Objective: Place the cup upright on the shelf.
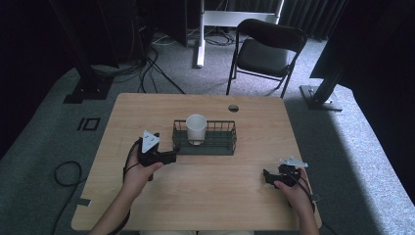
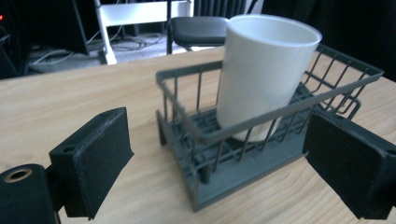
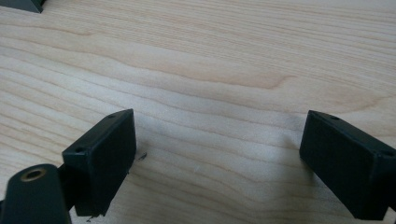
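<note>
My right gripper (image 1: 268, 177) sits nearest me, low over the bare front-right part of the wooden table (image 1: 210, 205). In the right gripper view its jaws stand wide apart with nothing but wood grain between them.

My left gripper (image 1: 169, 157) is held farther forward on the left, pointing at the near-left end of the wire basket (image 1: 222, 147). In the left gripper view its jaws are also spread wide, holding nothing; the basket's end wall lies between and just beyond them, not touched.

The dark wire basket rests flat at the table's centre. A white cup (image 1: 196, 128) stands upright inside its left half, open end up, rising well above the basket rim.

Beyond the table's far edge, a black folding chair (image 1: 264, 51) stands on the grey carpet, with loose cables (image 1: 147, 73) to its left.
</note>
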Available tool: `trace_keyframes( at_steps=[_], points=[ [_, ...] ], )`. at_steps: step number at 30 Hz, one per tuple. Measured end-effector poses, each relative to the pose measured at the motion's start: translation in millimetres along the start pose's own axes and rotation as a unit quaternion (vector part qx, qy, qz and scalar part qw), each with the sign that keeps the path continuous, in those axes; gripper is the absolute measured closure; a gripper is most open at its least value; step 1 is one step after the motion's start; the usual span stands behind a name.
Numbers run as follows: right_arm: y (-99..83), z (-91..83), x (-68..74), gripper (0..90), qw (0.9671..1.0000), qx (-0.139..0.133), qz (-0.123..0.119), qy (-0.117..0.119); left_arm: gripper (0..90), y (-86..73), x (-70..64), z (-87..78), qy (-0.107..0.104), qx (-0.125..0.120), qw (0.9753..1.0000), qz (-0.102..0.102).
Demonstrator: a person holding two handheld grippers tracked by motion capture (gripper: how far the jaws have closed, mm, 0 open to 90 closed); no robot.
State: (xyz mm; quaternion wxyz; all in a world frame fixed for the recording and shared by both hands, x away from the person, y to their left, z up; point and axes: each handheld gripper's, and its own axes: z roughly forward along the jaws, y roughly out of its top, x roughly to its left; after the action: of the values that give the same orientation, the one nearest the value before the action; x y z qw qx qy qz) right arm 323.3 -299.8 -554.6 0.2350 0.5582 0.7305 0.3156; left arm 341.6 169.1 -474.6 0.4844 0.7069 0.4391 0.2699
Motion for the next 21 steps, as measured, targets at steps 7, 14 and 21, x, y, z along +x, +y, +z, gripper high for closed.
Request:
trace_keyframes(
  at_steps=[7,14,21],
  points=[
    [0.0,0.0,0.0,10.5,1.0,0.0,0.0,0.0,8.3,-20.7,12.5,-6.8,0.014,0.018,0.9997,-0.008],
    [0.0,0.1,0.0,10.5,1.0,-0.001,0.0,0.0,8.3,-39.2,21.4,-14.9,0.028,0.035,0.999,-0.009],
    [-0.1,0.1,-0.1,10.5,1.0,-0.001,-0.001,0.0,8.3,-51.3,29.0,-23.5,0.029,0.047,0.9982,-0.024]
  ],
)
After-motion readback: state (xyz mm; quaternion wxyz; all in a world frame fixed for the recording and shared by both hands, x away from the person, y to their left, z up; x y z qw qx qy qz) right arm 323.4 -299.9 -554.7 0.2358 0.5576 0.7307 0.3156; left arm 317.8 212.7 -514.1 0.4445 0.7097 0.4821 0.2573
